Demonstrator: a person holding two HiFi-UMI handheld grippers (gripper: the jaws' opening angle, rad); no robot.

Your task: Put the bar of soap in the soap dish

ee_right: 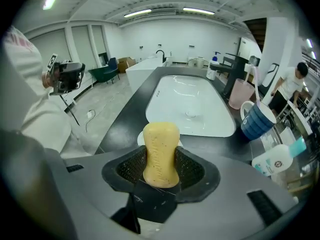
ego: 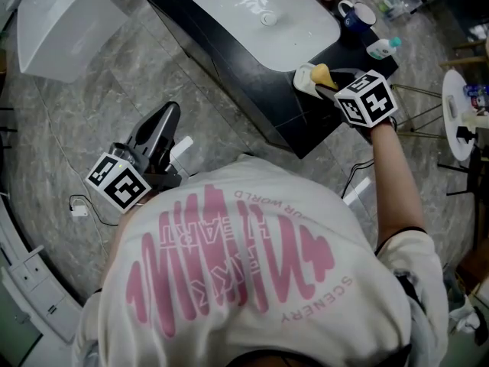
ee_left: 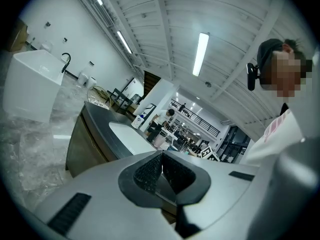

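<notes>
- While the bar of soap (ee_right: 161, 151) is clamped between the pads of the right tongs (ee_right: 161, 160), it is held above the bench (ego: 252, 90), at 1 o'clock in the head view.
- The white soap dish (ego: 304, 79) is seen just beside it, at its 9 o'clock.
- The left tongs (ee_left: 161, 170) are closed on nothing, at 8 o'clock, over the floor (ego: 76, 121).

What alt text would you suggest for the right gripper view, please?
The right gripper clamps an upright yellow bar of soap between its dark fingers, over a dark countertop just in front of a white oval sink basin. A blue mug and a white bottle with a teal cap stand at the right.
</notes>
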